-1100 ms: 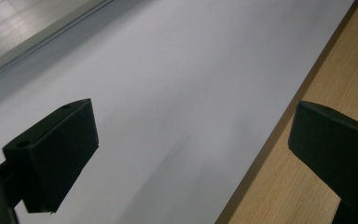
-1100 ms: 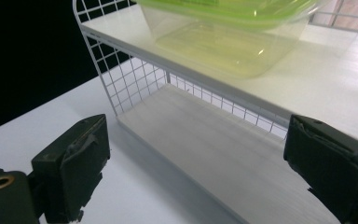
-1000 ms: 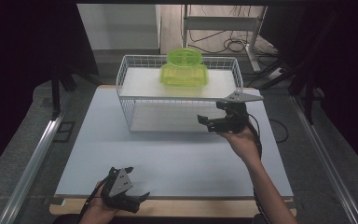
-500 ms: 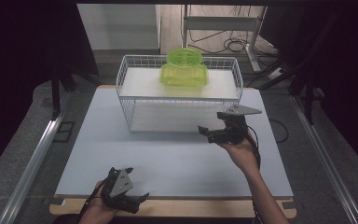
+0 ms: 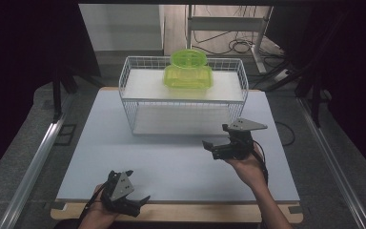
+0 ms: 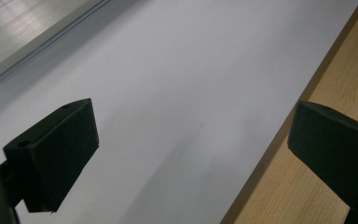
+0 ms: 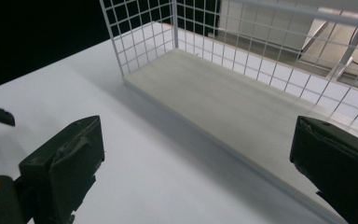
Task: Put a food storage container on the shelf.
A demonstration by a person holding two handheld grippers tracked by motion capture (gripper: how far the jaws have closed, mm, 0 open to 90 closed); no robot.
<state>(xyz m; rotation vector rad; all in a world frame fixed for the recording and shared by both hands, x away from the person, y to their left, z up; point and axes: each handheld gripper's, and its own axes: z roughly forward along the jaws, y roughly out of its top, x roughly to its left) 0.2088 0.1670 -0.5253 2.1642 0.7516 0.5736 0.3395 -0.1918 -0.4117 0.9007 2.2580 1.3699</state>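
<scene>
A white wire rack (image 5: pixel 129 76) stands at the back of the table, and a yellow-green plastic container (image 5: pixel 188 72) rests on its upper shelf. My right gripper (image 5: pixel 208 148) hovers open and empty in front of the rack's right end, jaws pointing left. In the right gripper view its jaws (image 7: pixel 196 158) stand wide apart, facing the rack's mesh wall (image 7: pixel 144 28) and bare lower shelf (image 7: pixel 228 88). My left gripper (image 5: pixel 139 185) rests open at the table's front edge, left of centre. Its jaws (image 6: pixel 191 140) straddle the seam between mat and wood with nothing between them.
A pale grey mat (image 5: pixel 171 167) covers the table, with a wooden strip (image 5: pixel 195 212) along the front. Metal rails (image 5: pixel 33 167) run down both sides. Cables (image 5: pixel 238 45) and dark stands lie on the floor behind the rack.
My right gripper has drawn back from the rack toward the person and a little left, still open. The left gripper has stayed where it was.
</scene>
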